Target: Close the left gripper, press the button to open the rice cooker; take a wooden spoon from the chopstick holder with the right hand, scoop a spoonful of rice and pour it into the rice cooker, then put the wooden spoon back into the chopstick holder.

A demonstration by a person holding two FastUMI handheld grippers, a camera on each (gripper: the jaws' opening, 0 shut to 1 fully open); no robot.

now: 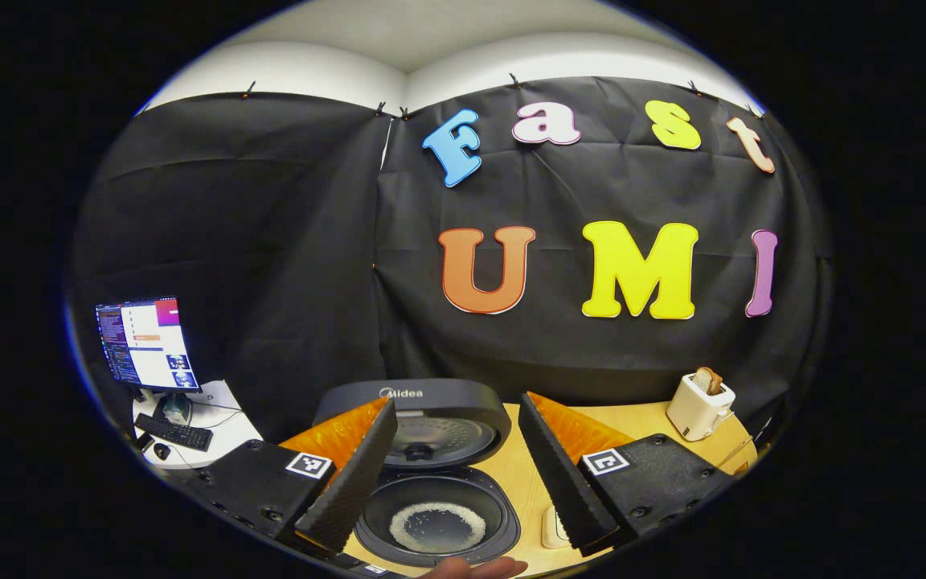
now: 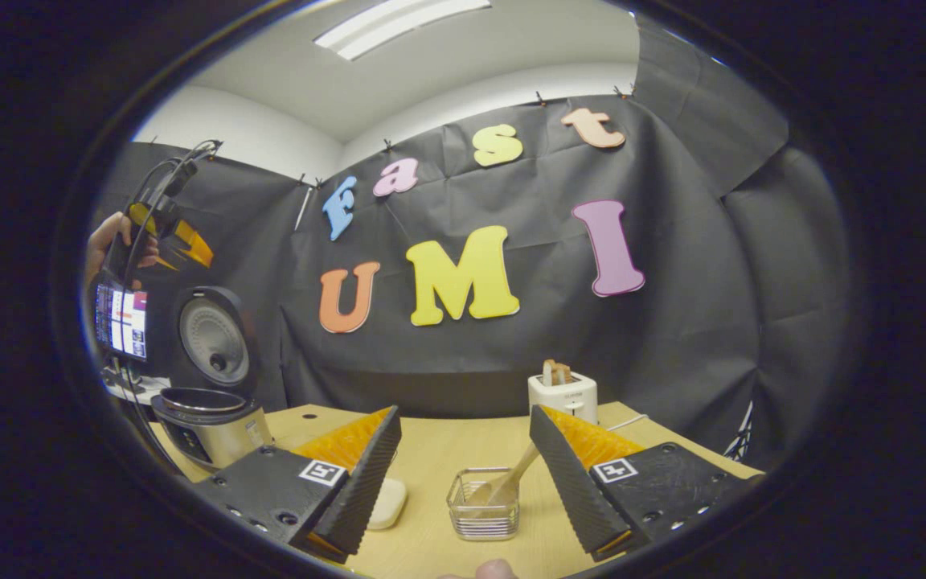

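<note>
Rice cooker [image 1: 431, 474]: lid up, rice inside, below the open left hand-held gripper [image 1: 459, 474].
Wooden spoon [image 2: 511, 481]: in the chopstick holder [image 2: 483, 505] on the table [image 2: 447, 450], between the open right hand-held gripper's [image 2: 463, 482] fingers.

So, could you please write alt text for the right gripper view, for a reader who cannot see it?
The open right gripper points at a clear wire-ribbed holder on the light wooden table, a wooden spoon leaning inside it. At far left stands a silver rice cooker with its lid up; a white toaster sits behind.

Both cams tableward; shared cooker [image 1: 431, 482].
</note>
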